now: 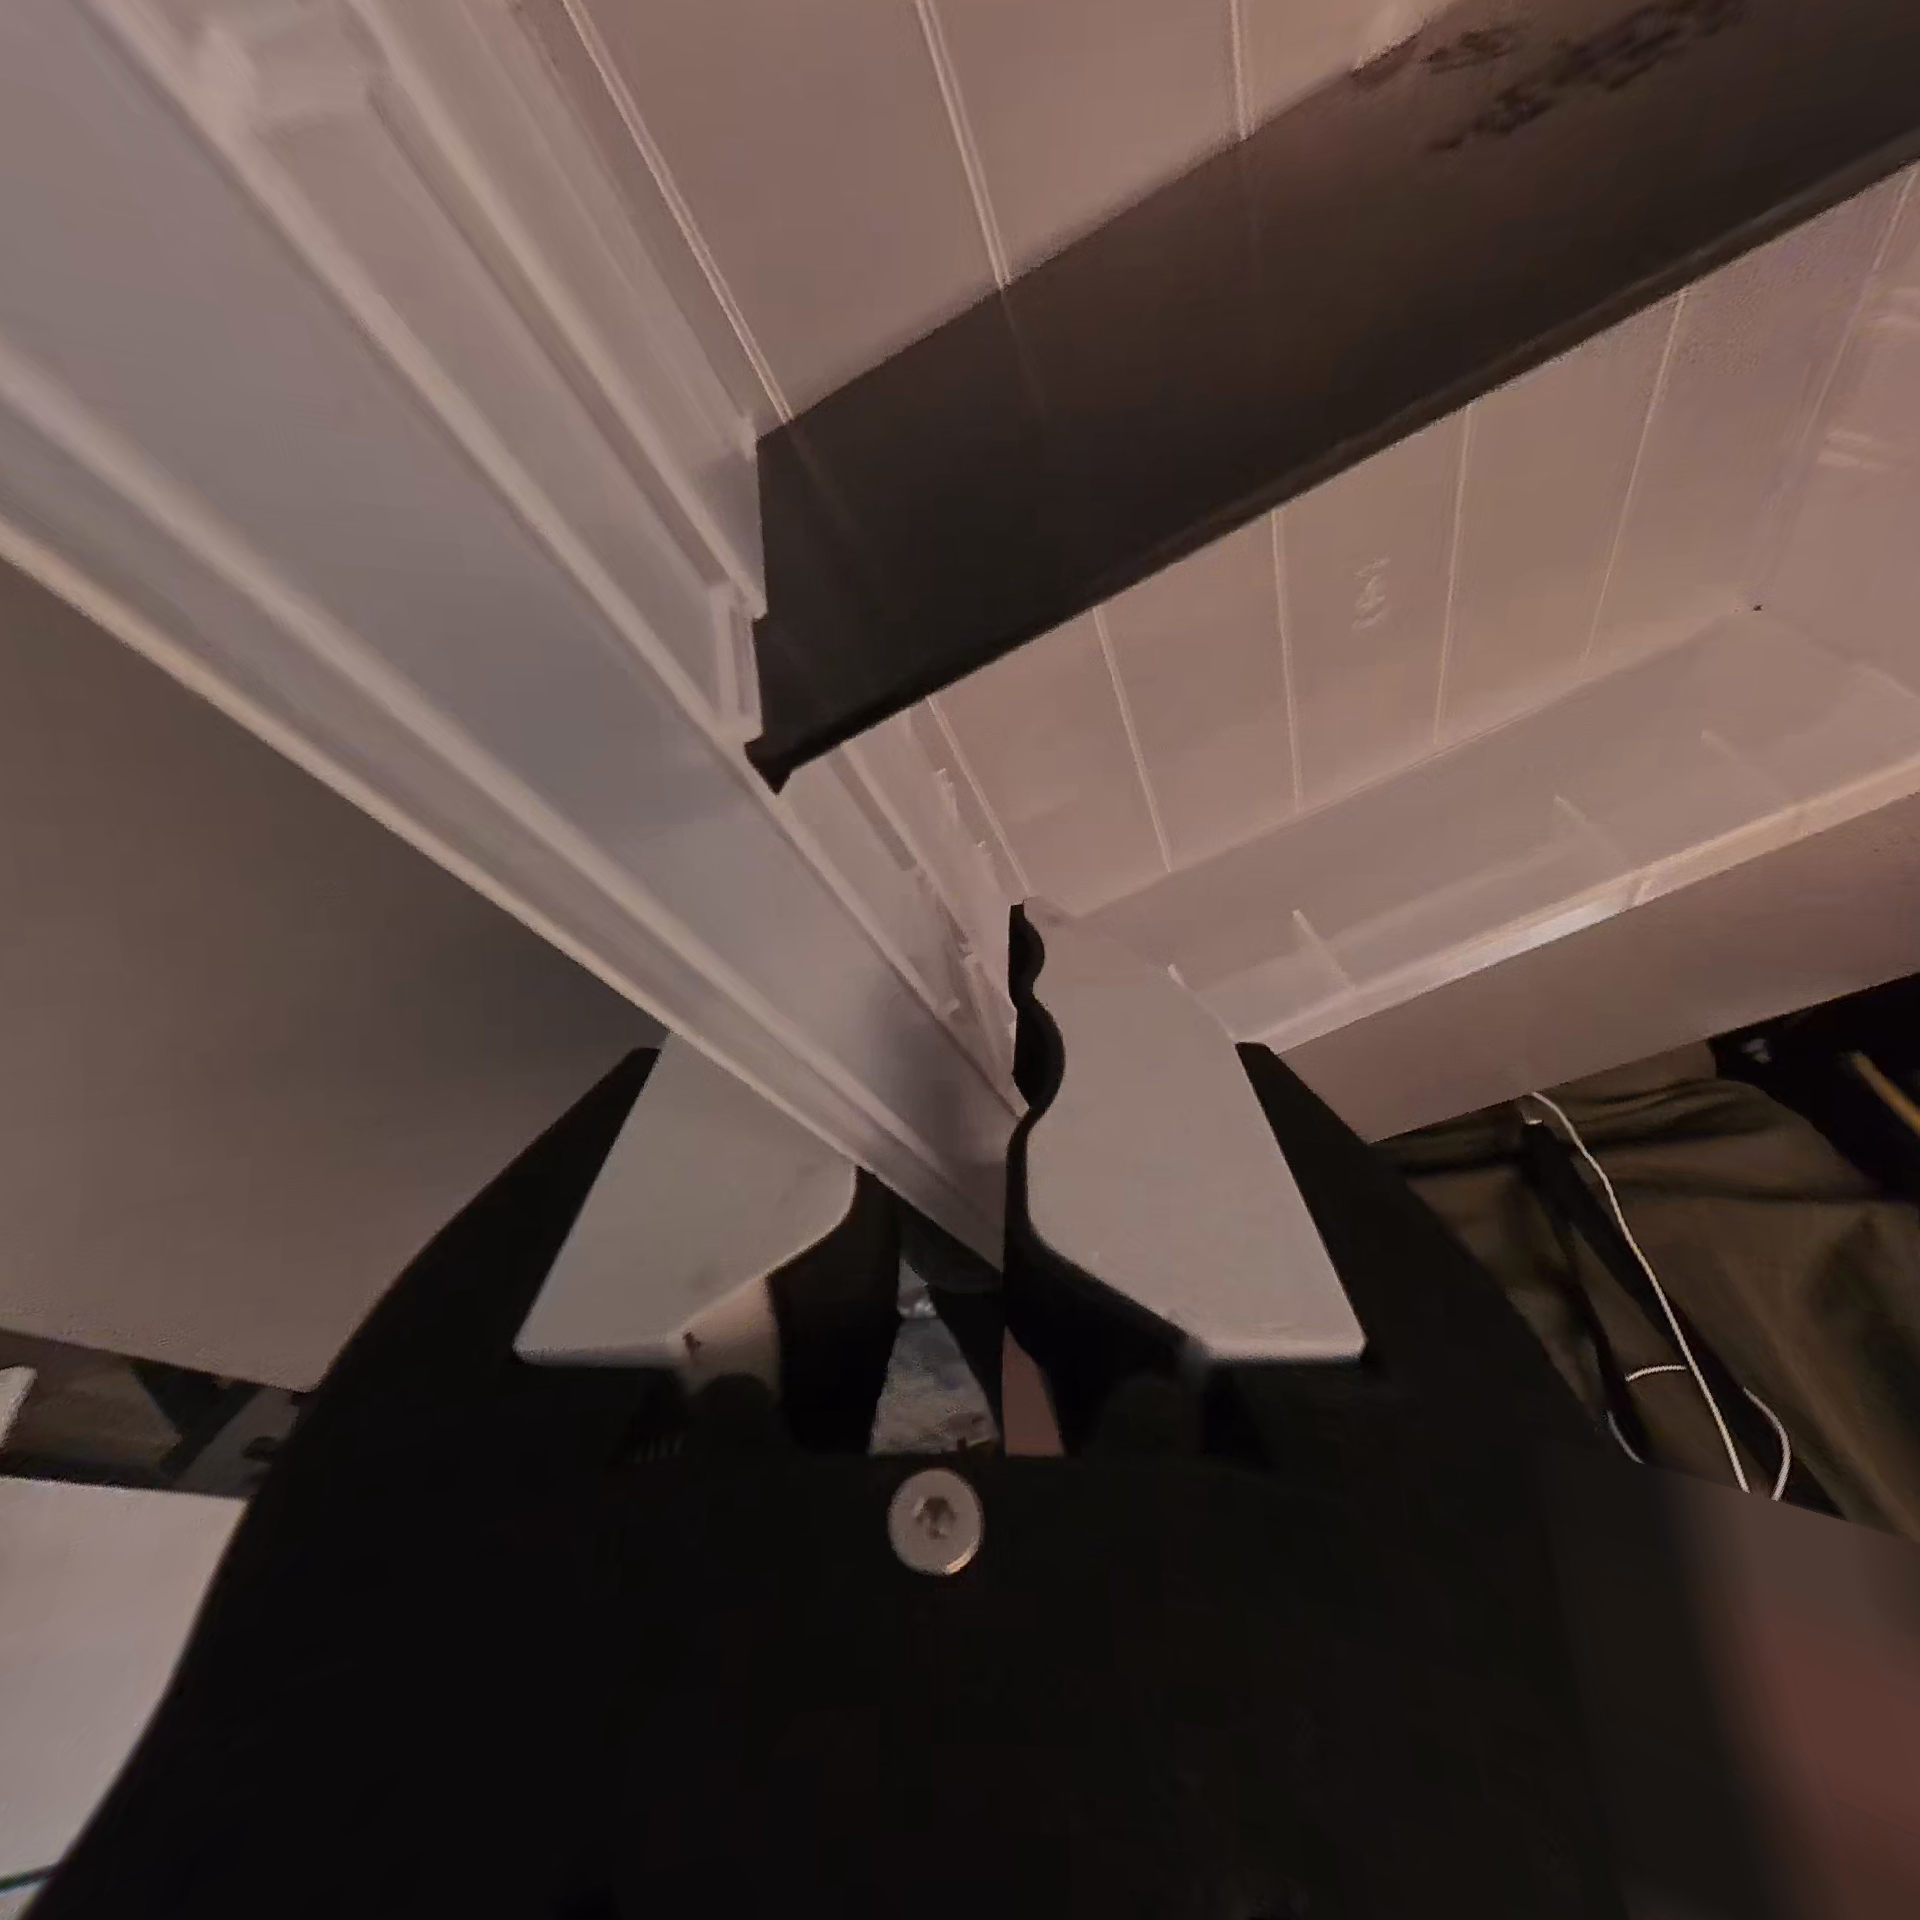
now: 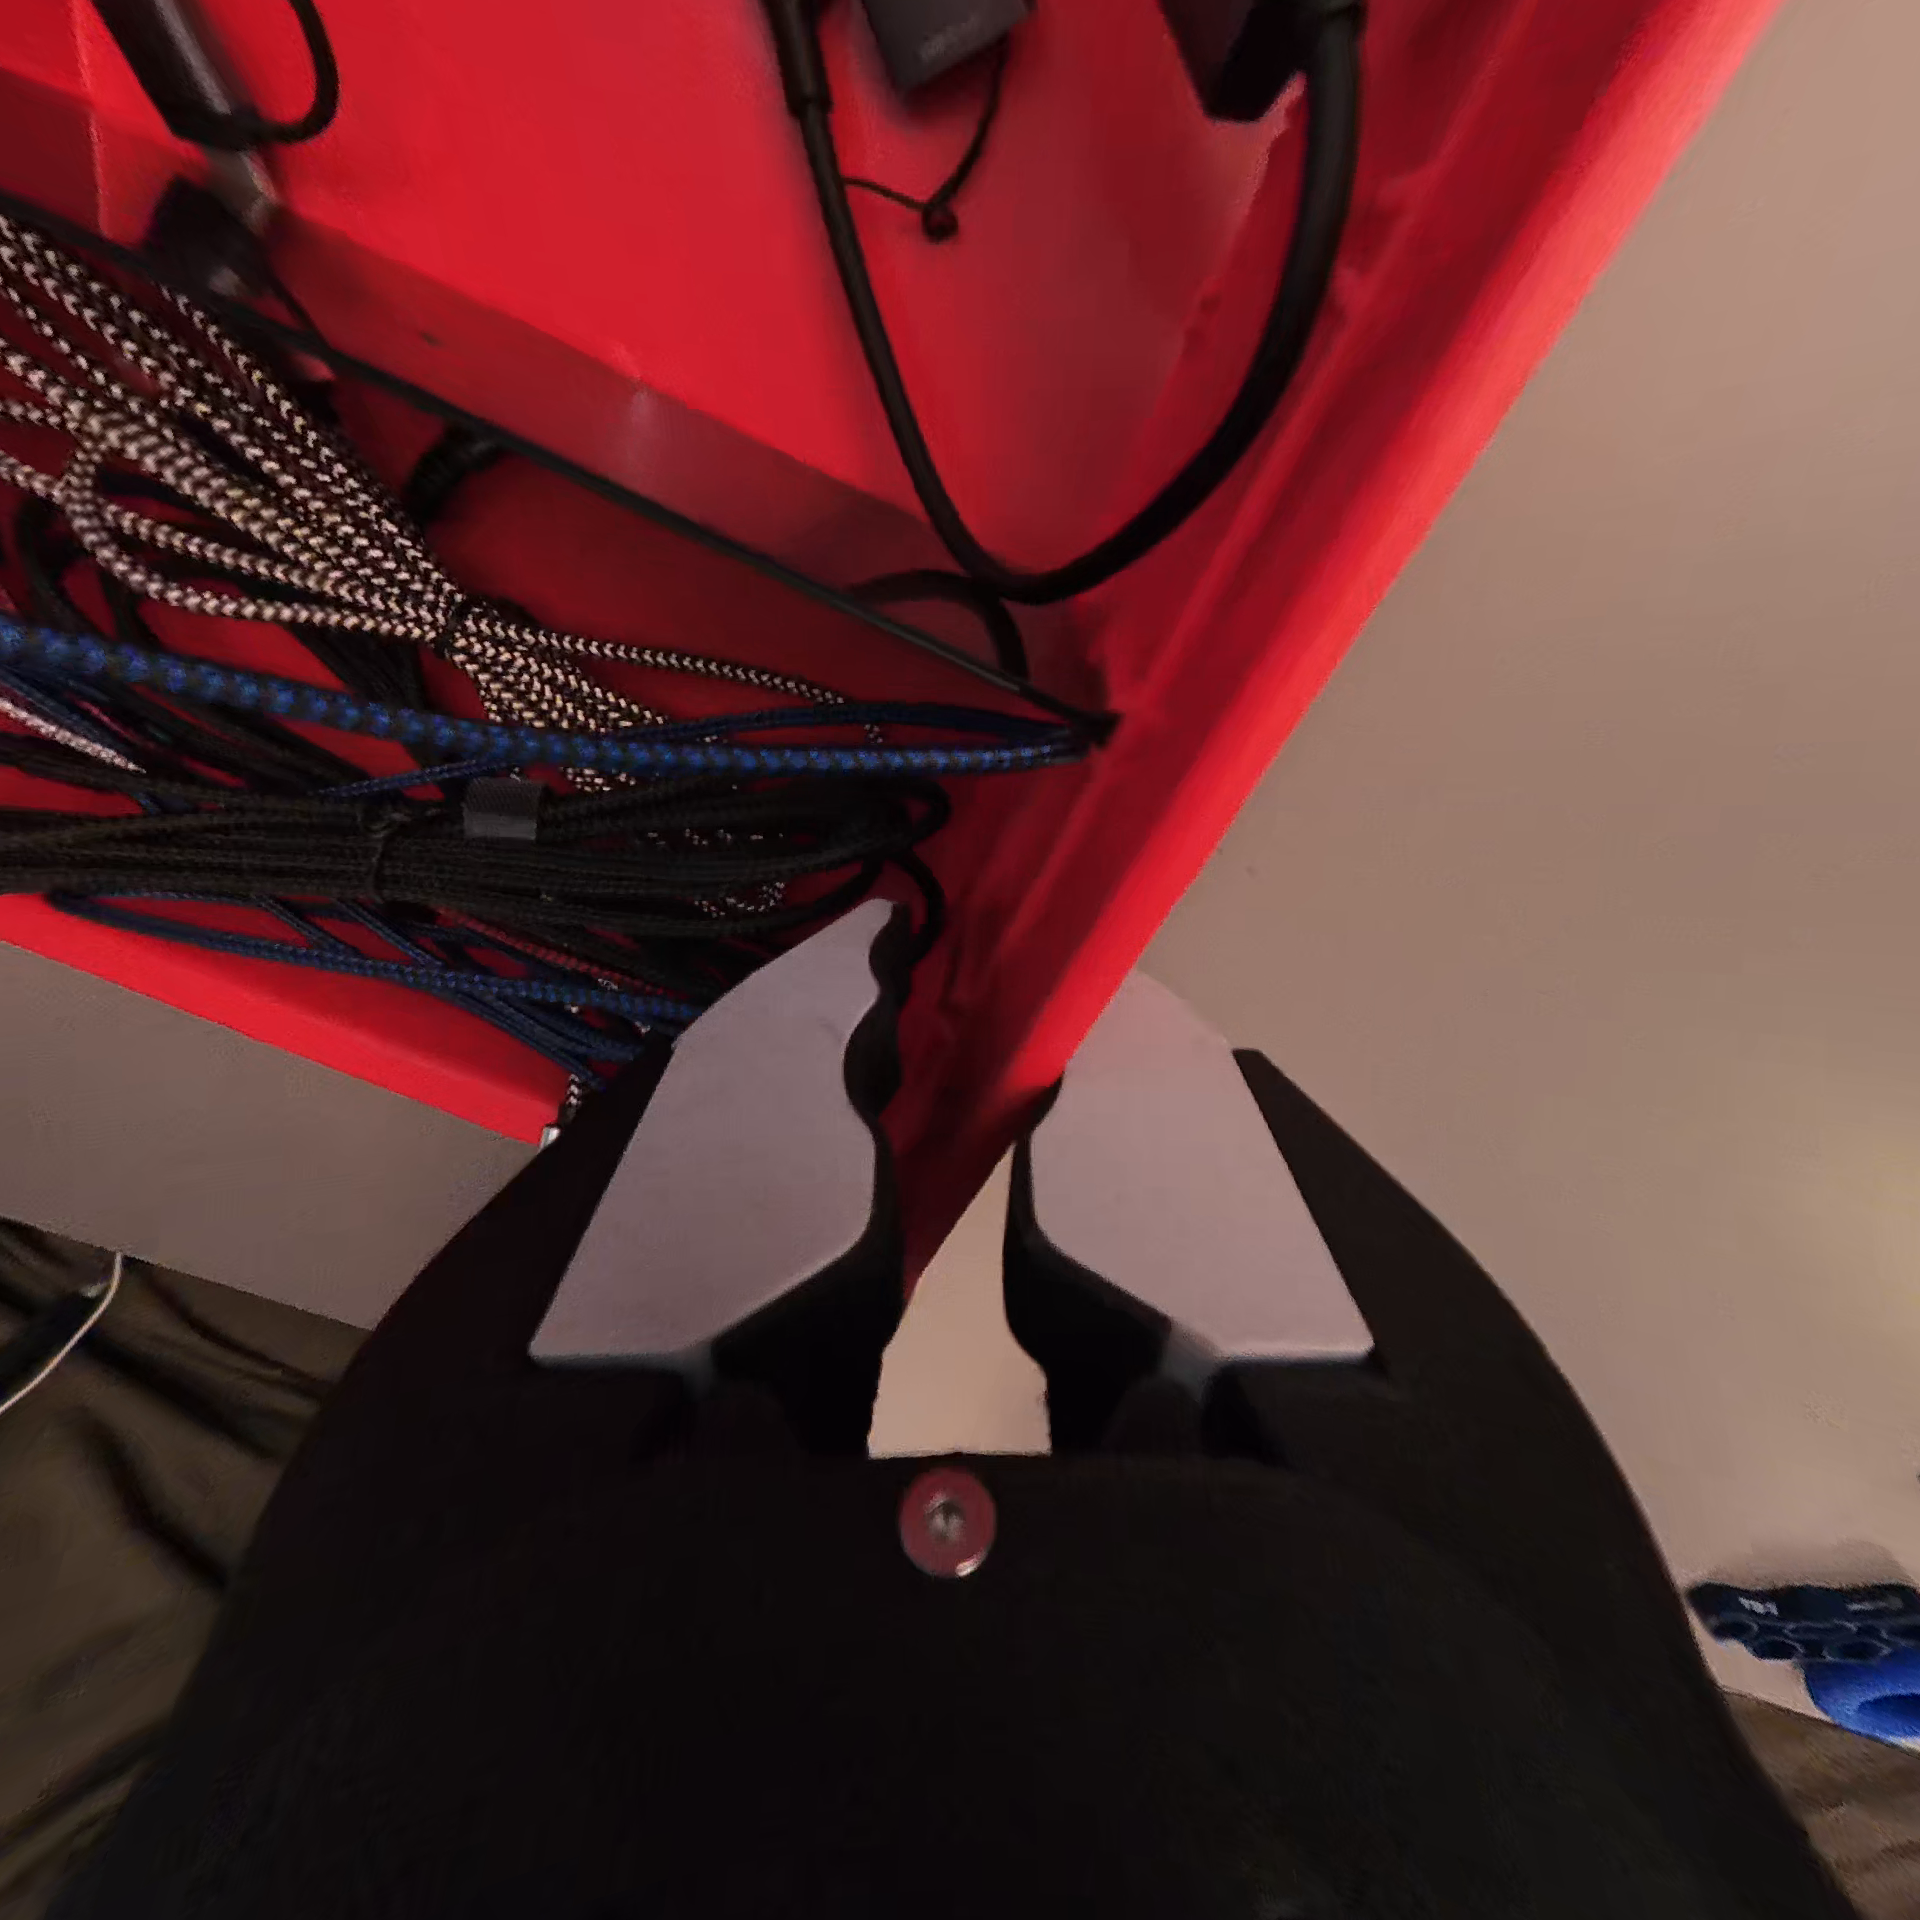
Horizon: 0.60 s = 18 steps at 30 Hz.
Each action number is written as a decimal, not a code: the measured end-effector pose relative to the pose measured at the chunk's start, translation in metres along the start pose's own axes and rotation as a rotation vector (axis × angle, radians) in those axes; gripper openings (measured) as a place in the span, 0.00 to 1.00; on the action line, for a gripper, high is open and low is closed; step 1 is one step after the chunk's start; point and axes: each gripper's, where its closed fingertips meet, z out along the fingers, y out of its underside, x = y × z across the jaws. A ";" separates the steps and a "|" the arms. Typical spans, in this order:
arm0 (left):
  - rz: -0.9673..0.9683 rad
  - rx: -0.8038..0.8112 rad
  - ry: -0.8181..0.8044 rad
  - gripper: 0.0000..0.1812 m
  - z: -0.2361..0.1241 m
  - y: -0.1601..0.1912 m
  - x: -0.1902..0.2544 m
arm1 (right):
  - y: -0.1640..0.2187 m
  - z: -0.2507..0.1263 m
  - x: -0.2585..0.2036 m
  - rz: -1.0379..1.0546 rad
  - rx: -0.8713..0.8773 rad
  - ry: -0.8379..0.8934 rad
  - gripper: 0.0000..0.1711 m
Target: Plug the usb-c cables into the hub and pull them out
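Observation:
My right gripper [image 2: 1013,961] is shut on the side wall of a red box [image 2: 1299,520], with one finger inside and one outside. In the box lie bundled braided cables: black-and-white [image 2: 312,540], blue-and-black [image 2: 416,717] and black [image 2: 312,852]. A flat grey bar, probably the hub [image 2: 748,457], lies on the red floor behind them. My left gripper [image 1: 997,1081] is shut on the rim of a translucent white plastic bin [image 1: 520,831]. No cable or hub shows in the left wrist view.
A black strip [image 1: 1143,468] crosses the plastic bin. Smooth black cords [image 2: 1288,364] and a dark adapter [image 2: 935,42] lie at the red box's far end. Olive fabric [image 1: 1714,1195] with a thin white cord [image 1: 1662,1309] lies below. A blue object [image 2: 1818,1652] sits at the lower right. Some 55 cm of space lies between my two pairs of fingers.

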 end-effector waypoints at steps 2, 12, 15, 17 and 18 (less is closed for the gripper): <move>0.047 -0.025 -0.031 0.09 0.002 -0.004 0.013 | -0.009 0.003 -0.017 -0.040 0.004 -0.023 0.12; 0.177 -0.076 0.062 0.17 0.006 -0.001 0.064 | -0.026 -0.020 -0.043 -0.058 0.115 -0.088 0.23; 0.172 0.011 0.092 0.19 -0.009 -0.005 0.066 | -0.025 -0.059 -0.022 0.034 0.259 0.065 0.24; 0.172 0.089 0.097 0.20 -0.024 -0.003 0.063 | -0.025 -0.094 -0.027 0.042 0.397 0.133 0.24; 0.172 0.137 0.096 0.21 -0.032 0.000 0.061 | -0.027 -0.114 -0.037 0.008 0.483 0.154 0.24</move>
